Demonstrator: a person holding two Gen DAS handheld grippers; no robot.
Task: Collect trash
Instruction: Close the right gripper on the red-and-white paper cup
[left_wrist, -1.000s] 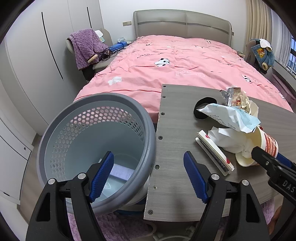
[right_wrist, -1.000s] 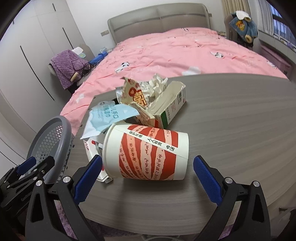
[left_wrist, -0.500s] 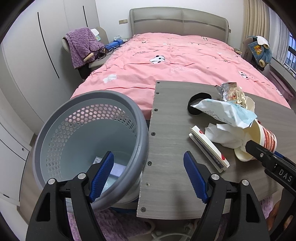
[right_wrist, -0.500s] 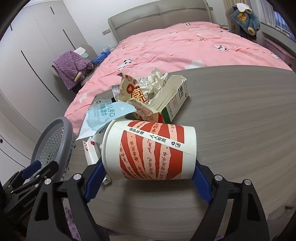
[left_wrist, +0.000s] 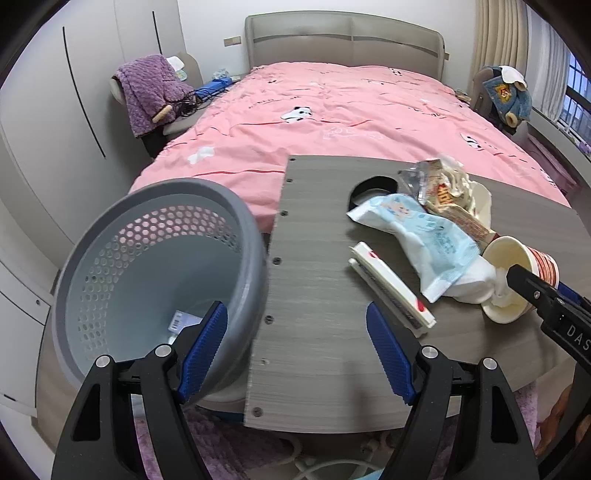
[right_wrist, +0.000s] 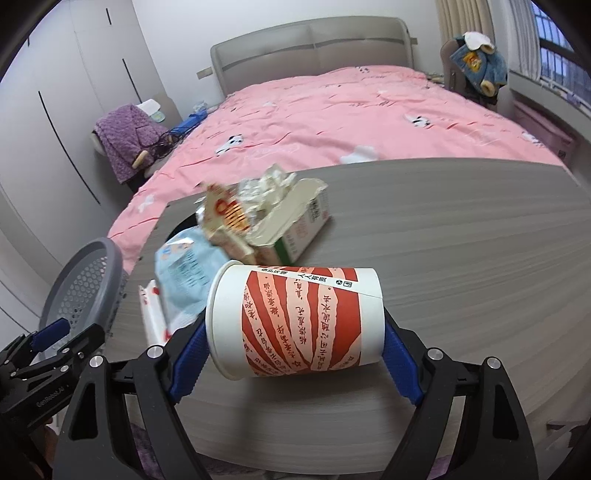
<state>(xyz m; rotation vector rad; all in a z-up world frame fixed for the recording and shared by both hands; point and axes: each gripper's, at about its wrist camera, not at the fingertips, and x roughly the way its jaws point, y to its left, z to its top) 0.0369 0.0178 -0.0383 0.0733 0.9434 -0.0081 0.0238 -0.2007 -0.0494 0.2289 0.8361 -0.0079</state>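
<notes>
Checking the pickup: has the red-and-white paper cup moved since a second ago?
Yes. The red-and-white paper cup lifted off the grey table, clamped in the right gripper.

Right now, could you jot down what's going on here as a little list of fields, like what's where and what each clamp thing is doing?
Setting: grey wood-grain table at the foot of a pink-quilted bed
Right gripper: closed on a red-and-white paper cup lying on its side, gripped end to end
Left gripper: open, empty, above the table's edge
Bin: grey perforated plastic basket beside the table, some paper inside
Trash on the table: light blue plastic packet, torn carton, flat white box
</notes>
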